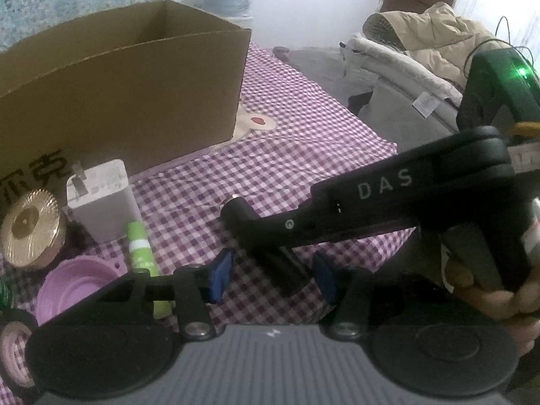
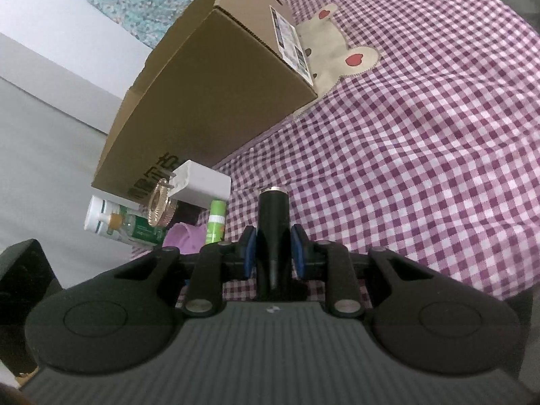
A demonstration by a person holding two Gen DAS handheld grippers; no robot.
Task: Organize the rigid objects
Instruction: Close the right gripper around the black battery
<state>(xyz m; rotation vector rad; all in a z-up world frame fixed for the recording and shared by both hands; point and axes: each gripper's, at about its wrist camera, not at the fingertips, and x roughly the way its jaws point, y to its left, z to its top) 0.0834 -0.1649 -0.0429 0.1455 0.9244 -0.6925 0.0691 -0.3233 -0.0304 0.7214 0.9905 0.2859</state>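
Holding a black cylindrical object (image 2: 273,222), the right gripper (image 2: 272,246) is clenched on it: both blue pads press its sides in the right wrist view, and the cylinder's long axis runs forward along the fingers, its metal-rimmed end leading. The object may be a small flashlight; the view is too dark to confirm.

In the left wrist view the right gripper (image 1: 236,212) reaches in from the right, and the black cylinder (image 1: 287,270) lies between the left gripper's fingers, crossing the gap at a slant. The left gripper (image 1: 273,276) is released: its blue pads (image 1: 221,275) stand apart from the cylinder on both sides, with no contact visible.

Location of the held object: above the checked cloth (image 2: 405,168), in front of the cardboard box (image 1: 118,94), well short of its open top.

Controlling relation: the box lies ahead and to the left of both grippers. The cylinder's long axis points roughly toward the near wall of the box. The right hand bears the load; the left gripper sits just under it.

Judged next step: either a handover to the left gripper or a carry over the box rim.

Remaining items beside the box: white charger (image 1: 101,199), green tube (image 1: 141,246), gold lid (image 1: 30,229), purple bowl (image 1: 77,287), white bottle (image 2: 114,222).
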